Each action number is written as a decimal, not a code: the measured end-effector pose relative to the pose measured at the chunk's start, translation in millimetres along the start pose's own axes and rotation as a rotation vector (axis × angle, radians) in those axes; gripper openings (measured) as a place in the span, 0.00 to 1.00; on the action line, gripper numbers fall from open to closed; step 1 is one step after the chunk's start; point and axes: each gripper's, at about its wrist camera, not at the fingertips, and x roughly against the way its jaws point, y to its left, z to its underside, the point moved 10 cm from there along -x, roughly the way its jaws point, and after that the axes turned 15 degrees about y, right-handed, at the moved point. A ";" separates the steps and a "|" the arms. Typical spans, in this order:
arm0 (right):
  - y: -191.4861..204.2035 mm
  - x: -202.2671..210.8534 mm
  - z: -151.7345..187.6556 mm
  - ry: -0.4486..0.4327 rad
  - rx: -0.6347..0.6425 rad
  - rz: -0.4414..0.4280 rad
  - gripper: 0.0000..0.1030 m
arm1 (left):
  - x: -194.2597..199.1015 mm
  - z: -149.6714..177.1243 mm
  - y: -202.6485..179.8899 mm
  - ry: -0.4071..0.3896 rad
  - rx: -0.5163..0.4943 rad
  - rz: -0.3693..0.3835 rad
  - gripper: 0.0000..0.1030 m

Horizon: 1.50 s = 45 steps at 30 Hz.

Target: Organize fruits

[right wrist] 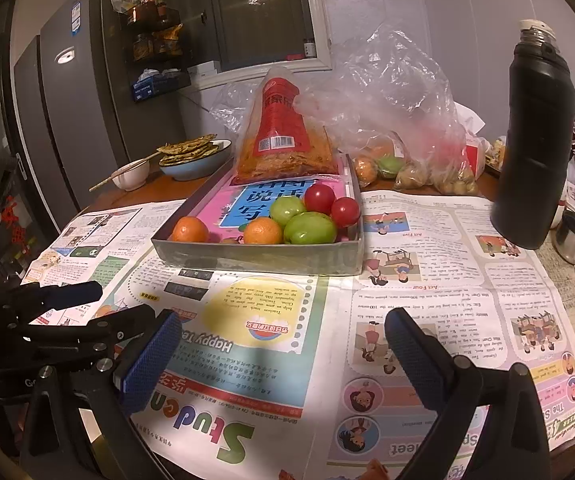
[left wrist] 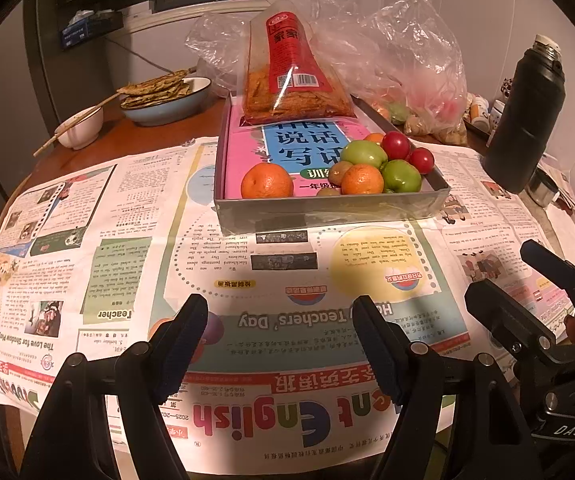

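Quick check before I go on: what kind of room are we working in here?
Most likely a home kitchen or dining corner. A fridge stands by the window, a bowl of flatbreads with chopsticks sits on the newspaper-covered table, and a black thermos stands nearby.

A dark window point(right wrist: 259, 12) sits in the pale wall point(right wrist: 467, 20) beside a grey refrigerator point(right wrist: 67, 120).

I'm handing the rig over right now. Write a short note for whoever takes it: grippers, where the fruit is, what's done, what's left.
Left gripper: open, empty, above the newspaper.
Right gripper: open, empty, beside it.
Fruit: oranges, green fruits and red fruits lie mixed at the near end of the grey tray, on a pink book. A snack bag fills the far end.
More fruit in the plastic bags behind.
Done: nothing sorted yet, as far as shown.
Left: group the fruit by kind.
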 end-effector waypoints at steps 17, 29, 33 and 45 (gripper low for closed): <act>-1.3 -0.2 0.2 0.000 -0.004 0.007 0.99 | 0.7 0.0 0.4 -0.001 -0.001 -0.004 0.74; -0.9 0.2 0.3 0.002 -0.002 0.008 0.99 | 1.4 -0.4 0.6 -0.004 0.004 -0.008 0.74; -1.0 -0.1 0.0 0.002 -0.001 0.008 0.99 | 1.5 -0.1 1.1 -0.004 0.002 -0.009 0.74; -0.2 -0.6 0.0 0.002 -0.001 0.010 0.99 | 1.2 0.1 -0.4 -0.002 -0.001 -0.007 0.74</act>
